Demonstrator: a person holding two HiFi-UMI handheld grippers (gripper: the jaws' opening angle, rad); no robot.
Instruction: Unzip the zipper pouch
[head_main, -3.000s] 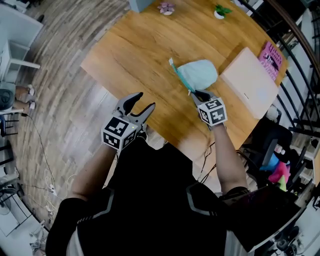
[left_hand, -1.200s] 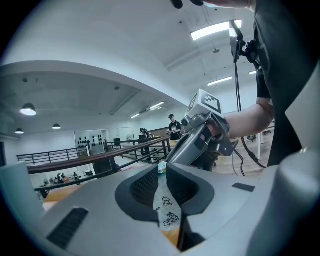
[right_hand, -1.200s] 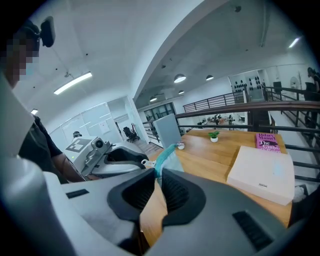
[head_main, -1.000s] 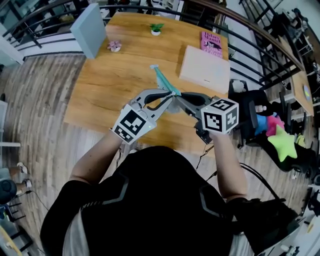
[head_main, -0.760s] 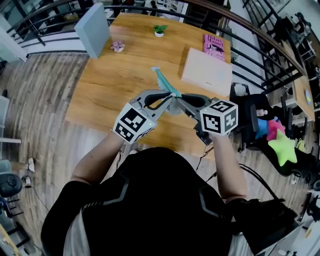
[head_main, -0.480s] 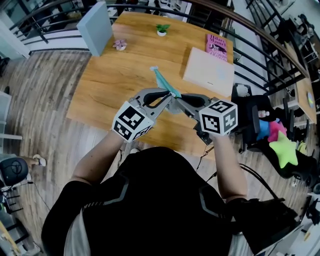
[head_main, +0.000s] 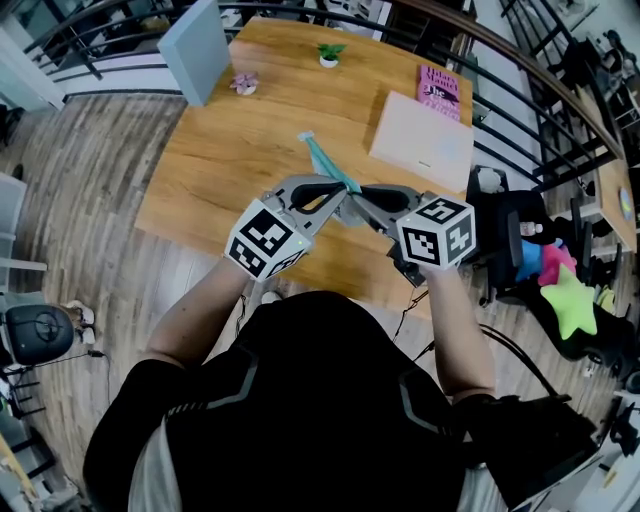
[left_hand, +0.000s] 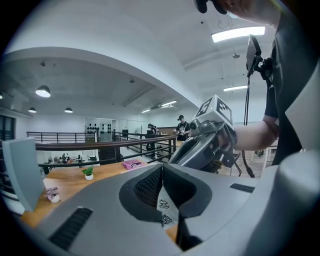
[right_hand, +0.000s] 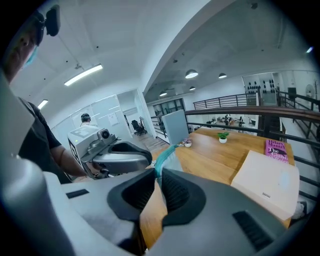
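Big wooden table (head_main: 230, 150) under and ahead of the left gripper (head_main: 340, 198) and the right gripper (head_main: 362, 196), warm orange grain; grey-brown plank floor (head_main: 90, 230) off to the left gripper's side; black railing (head_main: 520, 90) curving round past the right gripper's side; looks like an open upper-level office, white ceiling with strip lights and round lamps high over the jaws in both gripper views; a few people (left_hand: 181, 125) standing way off beyond the left gripper's tips.

Now the count; one zipper pouch (head_main: 325, 165), pale with a teal zipper edge, pinched between the two grippers tip to tip and poking out just past them over the table; two grippers, both busy; left gripper clamped on a fold of pale printed fabric, just been closing down too, with that fabric squeezed right between the pads (left_hand: 147, 187); right gripper clenched on the teal-edged end, zipper strip sticking up out of its jaws.

Well ahead of the right gripper: one flat pale-pink box (head_main: 422, 142); one pink book (head_main: 442, 85) just past that.

Well ahead of the left gripper: one small potted plant (head_main: 329, 53); one little pink flower ornament (head_main: 243, 82); one grey-blue panel (head_main: 195, 45) standing at the far edge.

Off the table, out to the right gripper's side: one yellow-green star plush (head_main: 570, 300).
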